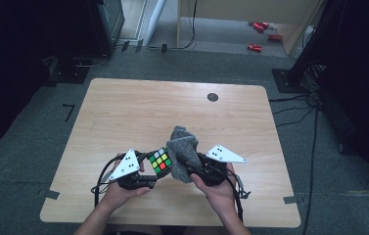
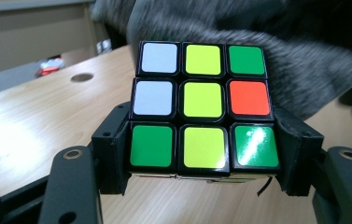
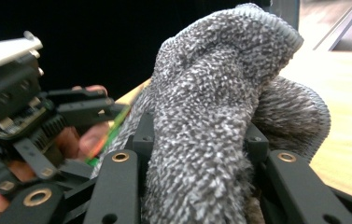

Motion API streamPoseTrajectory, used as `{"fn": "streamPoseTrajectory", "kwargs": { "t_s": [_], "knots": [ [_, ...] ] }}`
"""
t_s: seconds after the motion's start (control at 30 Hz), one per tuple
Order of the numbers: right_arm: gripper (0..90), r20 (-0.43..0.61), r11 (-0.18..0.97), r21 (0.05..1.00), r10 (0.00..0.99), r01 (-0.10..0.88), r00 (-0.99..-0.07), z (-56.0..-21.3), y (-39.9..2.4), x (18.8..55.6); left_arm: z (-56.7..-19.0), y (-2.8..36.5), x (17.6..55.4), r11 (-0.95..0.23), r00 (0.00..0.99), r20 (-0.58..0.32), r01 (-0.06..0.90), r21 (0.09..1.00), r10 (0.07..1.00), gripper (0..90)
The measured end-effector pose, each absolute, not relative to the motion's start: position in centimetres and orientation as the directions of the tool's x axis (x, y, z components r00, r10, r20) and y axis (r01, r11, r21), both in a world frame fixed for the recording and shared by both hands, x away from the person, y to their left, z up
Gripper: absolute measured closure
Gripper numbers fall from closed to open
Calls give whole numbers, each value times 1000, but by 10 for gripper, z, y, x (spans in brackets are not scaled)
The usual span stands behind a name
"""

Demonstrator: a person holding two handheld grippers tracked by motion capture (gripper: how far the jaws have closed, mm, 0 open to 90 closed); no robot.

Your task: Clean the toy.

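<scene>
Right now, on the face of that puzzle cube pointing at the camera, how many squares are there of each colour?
On the cube, held in the left gripper, seen in the left gripper view:
Yellow: 3
Green: 3
White: 2
Orange-red: 1
Total: 9 squares

The grey cloth in the right gripper sits just behind the cube.

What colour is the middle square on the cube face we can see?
Yellow. The puzzle cube shows it best in the left gripper view, between a white square and an orange-red one.
</scene>
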State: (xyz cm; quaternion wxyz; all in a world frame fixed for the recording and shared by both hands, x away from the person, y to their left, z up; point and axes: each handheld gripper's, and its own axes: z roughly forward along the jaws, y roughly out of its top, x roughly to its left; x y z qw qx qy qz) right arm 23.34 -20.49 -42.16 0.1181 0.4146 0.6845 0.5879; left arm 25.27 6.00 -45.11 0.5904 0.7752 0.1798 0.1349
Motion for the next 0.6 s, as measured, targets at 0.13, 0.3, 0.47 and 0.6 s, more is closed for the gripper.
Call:
{"fn": "streamPoseTrajectory", "kwargs": {
  "t_s": [0.13,0.3,0.47,0.6],
  "knots": [
    [622,328,-26,889,732,456,-598,-431,-208,239,-449,63,252,-225,895,-2,114,968,445,345],
    [627,317,-26,889,756,458,-573,-432,-213,241,-449,67,256,-233,881,-1,126,964,474,345],
    [627,287,-32,921,728,388,-623,-418,-207,232,-453,60,254,-287,881,38,113,951,472,345],
    [626,279,-16,927,696,375,-662,-417,-199,228,-450,56,249,-282,894,58,78,956,445,345]
  ]
}}
